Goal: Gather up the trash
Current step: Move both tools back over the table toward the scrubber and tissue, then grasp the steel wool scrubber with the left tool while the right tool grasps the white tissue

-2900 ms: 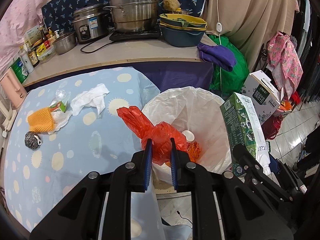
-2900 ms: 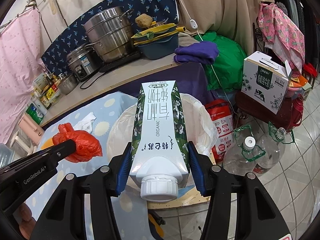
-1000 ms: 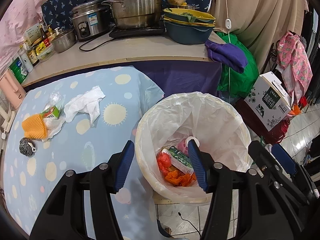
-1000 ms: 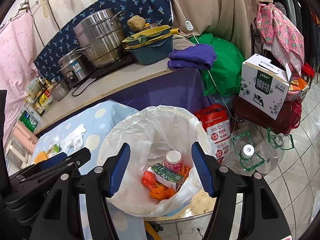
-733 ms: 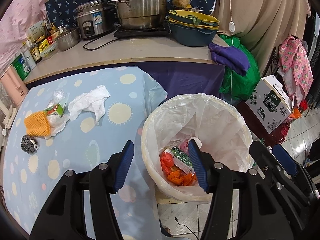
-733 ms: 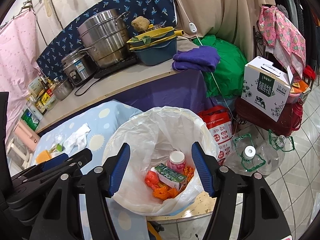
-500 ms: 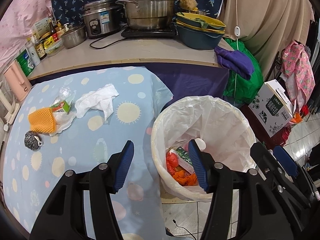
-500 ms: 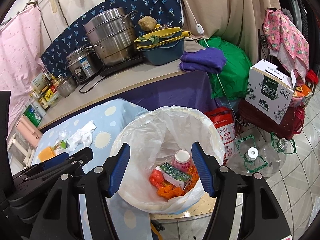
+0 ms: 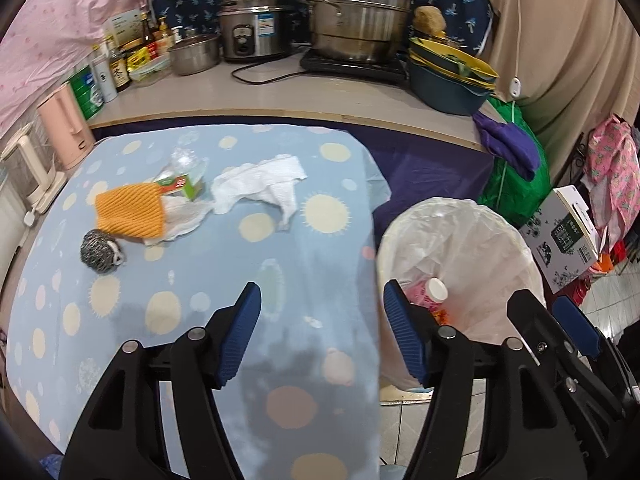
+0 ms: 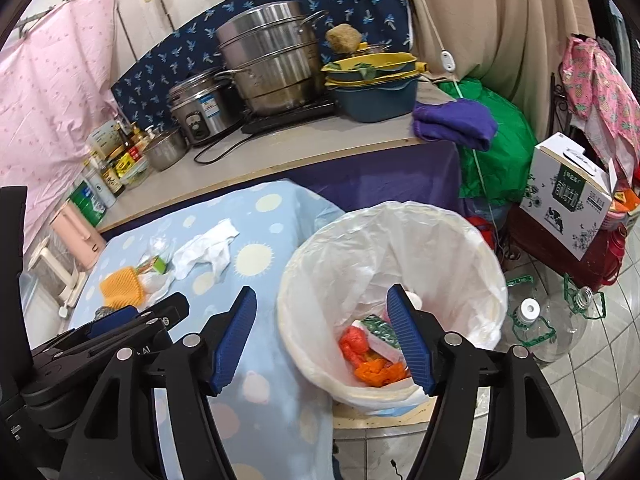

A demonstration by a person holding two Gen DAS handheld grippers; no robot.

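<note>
On the blue sun-dotted tablecloth (image 9: 312, 272) lie a crumpled white tissue (image 9: 260, 188), an orange cloth (image 9: 130, 216), a small green carton (image 9: 182, 184), a clear wrapper (image 9: 186, 158) and a steel scourer (image 9: 98, 246). My left gripper (image 9: 320, 300) hovers over the near part of the cloth, its jaws opening with nothing between them. My right gripper (image 10: 320, 300) hangs above the left rim of the white-lined bin (image 10: 492, 280), jaws opening and also empty. Inside the bin lie a red bag (image 10: 354, 340), a green milk carton (image 10: 380, 330) and orange scraps (image 10: 380, 370).
A counter (image 9: 280, 100) behind the table carries steel pots (image 9: 360, 8), a rice cooker, bowls and bottles. A pink kettle (image 9: 64, 128) stands at the table's left. On the tiled floor to the right are a printed box (image 10: 568, 196) and empty plastic bottles (image 10: 532, 328).
Both views have swung left toward the table, so the bin has slid to the right. The red bag and milk carton held earlier now lie in the bin. Both jaws stand a little wider.
</note>
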